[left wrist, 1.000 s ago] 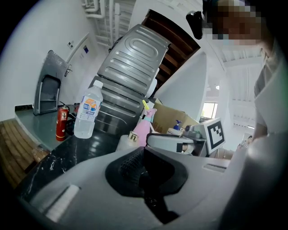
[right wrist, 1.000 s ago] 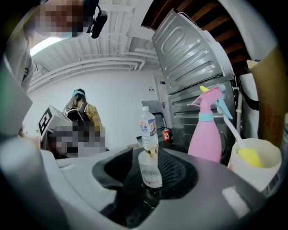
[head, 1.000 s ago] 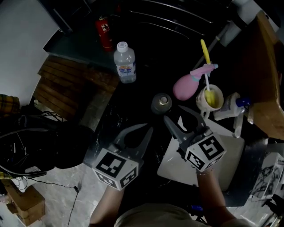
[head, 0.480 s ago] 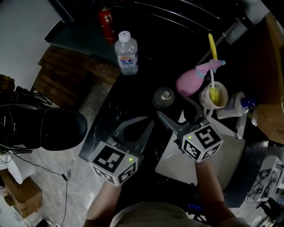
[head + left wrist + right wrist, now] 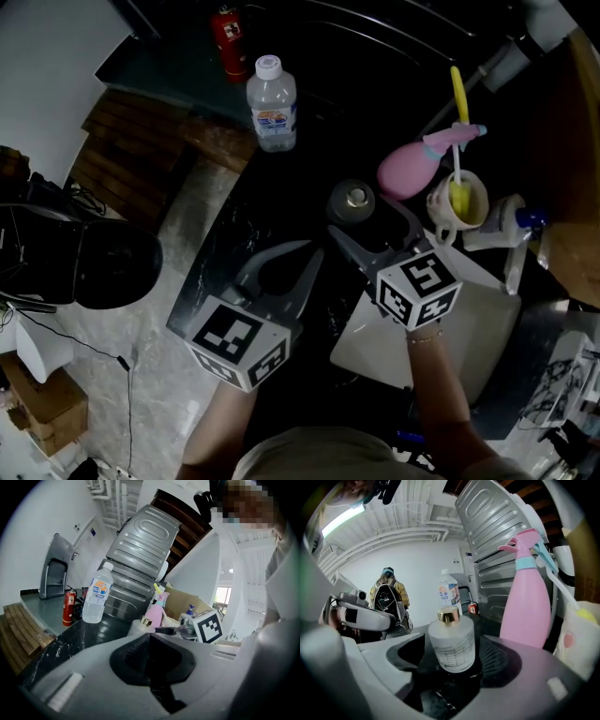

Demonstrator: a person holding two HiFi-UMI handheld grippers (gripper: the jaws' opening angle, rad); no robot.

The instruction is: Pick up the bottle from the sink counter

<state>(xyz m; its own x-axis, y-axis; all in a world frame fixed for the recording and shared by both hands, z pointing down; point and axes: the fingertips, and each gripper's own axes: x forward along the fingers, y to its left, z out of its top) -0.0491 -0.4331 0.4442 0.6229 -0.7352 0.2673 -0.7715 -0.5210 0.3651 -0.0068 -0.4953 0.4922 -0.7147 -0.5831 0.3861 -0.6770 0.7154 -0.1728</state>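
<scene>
Here, two hand-held grippers hover over one dark counter [image 5: 281, 187] that carries three bottles: one frosted bottle [image 5: 451, 644] with a gold cap, one clear water bottle [image 5: 272, 105] and one pink spray bottle [image 5: 412, 171]. The right gripper [image 5: 367, 225] has just been opening its jaws, which now stand spread wide with the frosted bottle upright between them, clear of both pads. The left gripper [image 5: 309, 255] is beside it, jaws pressed together and empty.
</scene>
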